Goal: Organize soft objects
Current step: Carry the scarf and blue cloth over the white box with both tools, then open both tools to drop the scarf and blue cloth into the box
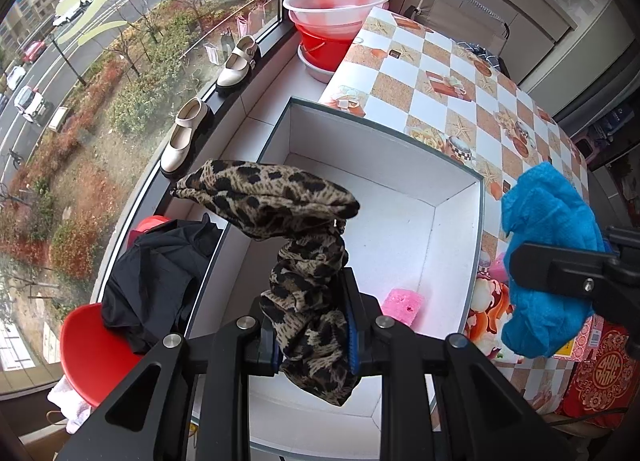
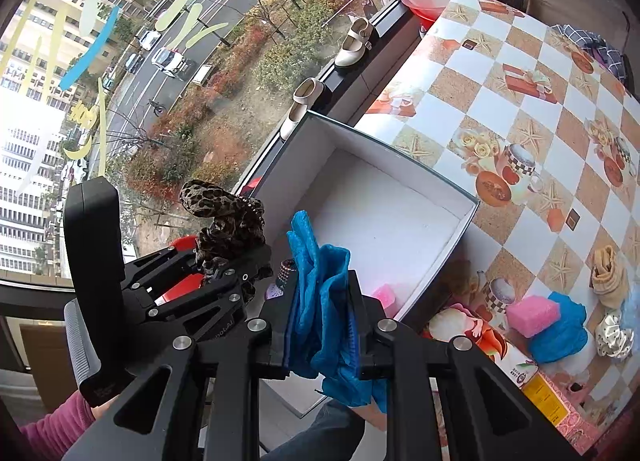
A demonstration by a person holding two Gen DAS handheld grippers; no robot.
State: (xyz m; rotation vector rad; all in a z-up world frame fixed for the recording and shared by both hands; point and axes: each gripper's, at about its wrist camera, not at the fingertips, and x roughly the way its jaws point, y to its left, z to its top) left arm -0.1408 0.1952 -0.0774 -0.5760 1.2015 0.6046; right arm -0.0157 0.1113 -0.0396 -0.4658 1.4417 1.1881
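My left gripper (image 1: 312, 325) is shut on a leopard-print cloth (image 1: 276, 201) and holds it above the open white box (image 1: 456, 177). A pink sponge (image 1: 402, 301) lies inside the box at its near right corner. My right gripper (image 2: 320, 317) is shut on a blue cloth (image 2: 320, 281) beside the box's near edge; the same cloth shows in the left wrist view (image 1: 548, 253). The left gripper with the leopard cloth (image 2: 224, 213) is to the left in the right wrist view.
The box (image 2: 400, 165) sits at the edge of a checkered table (image 2: 520, 109). On the table lie a pink sponge (image 2: 532, 315), a blue cloth (image 2: 560, 333), a tan cloth (image 2: 608, 273) and a silvery scrunchie (image 2: 612, 333). A red chair (image 1: 88, 345) with black clothing (image 1: 156, 277) stands left. Shoes (image 1: 188, 137) sit on the windowsill.
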